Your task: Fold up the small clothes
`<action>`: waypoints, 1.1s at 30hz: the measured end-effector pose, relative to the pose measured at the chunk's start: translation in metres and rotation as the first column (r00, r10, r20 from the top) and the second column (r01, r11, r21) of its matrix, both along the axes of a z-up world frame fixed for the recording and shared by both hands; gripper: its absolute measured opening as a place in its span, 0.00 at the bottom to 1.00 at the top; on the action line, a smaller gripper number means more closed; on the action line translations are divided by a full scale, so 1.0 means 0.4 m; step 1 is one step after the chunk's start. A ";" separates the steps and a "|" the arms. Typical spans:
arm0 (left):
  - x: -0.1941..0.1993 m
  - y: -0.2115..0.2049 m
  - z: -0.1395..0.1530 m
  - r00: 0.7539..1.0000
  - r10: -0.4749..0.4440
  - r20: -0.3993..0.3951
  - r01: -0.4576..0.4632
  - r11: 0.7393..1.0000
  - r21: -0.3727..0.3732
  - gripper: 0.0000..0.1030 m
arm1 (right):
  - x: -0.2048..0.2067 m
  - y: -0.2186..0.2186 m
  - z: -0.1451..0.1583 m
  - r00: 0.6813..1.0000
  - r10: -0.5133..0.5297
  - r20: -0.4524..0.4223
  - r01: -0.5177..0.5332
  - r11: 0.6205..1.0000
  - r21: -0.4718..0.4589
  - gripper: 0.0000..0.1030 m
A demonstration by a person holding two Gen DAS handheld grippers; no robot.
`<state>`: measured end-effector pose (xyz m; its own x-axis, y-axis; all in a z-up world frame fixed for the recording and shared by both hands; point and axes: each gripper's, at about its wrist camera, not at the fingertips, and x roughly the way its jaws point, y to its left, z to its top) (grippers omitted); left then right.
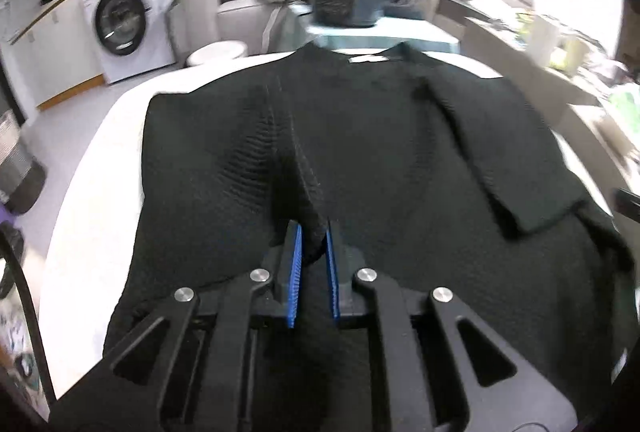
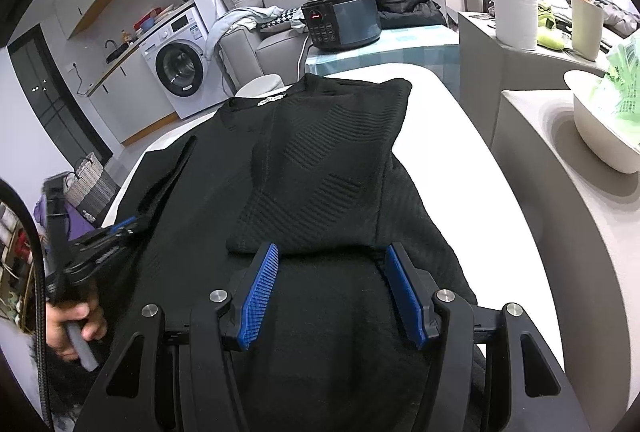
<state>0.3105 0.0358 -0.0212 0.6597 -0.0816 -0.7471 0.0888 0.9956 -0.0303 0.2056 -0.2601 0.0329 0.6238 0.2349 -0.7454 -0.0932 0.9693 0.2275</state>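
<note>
Left wrist view: black knit sweater (image 1: pixel 360 136) spread on white worktop (image 1: pixel 92 160), frame centre; left gripper (image 1: pixel 314 252) clamped on a raised sleeve fold, lower centre. Soft, limp, light by the look; best pinched at hems or cuffs.

Right wrist view: right gripper (image 2: pixel 332 272) half-open, nothing between pads, over folded panel. Bare worktop at right edge.
</note>
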 end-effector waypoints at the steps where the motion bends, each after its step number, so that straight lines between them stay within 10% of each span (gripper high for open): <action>1: -0.014 -0.002 0.006 0.999 -0.031 -0.005 0.031 0.999 -0.020 0.09 | 0.002 0.001 -0.002 1.000 0.000 -0.003 0.000 1.000 0.001 0.56; 7: -0.015 -0.024 -0.025 0.996 -0.049 -0.078 0.049 0.999 0.003 0.13 | 0.023 0.018 -0.029 0.999 0.011 -0.038 -0.010 1.000 0.011 0.56; 12: -0.048 -0.011 0.012 0.999 -0.045 -0.019 0.043 0.996 -0.082 0.38 | 0.044 0.047 -0.043 0.998 0.041 -0.040 -0.040 0.999 0.028 0.56; 23: -0.075 0.010 0.004 0.996 -0.043 -0.073 0.028 0.981 -0.191 0.40 | 0.148 0.215 -0.129 0.973 0.211 -0.092 -0.207 0.977 0.056 0.45; 33: -0.257 0.042 0.077 0.997 0.067 -0.030 -0.071 0.987 -0.145 0.96 | 0.000 0.130 -0.025 0.988 0.150 -0.045 -0.150 0.989 -0.002 0.54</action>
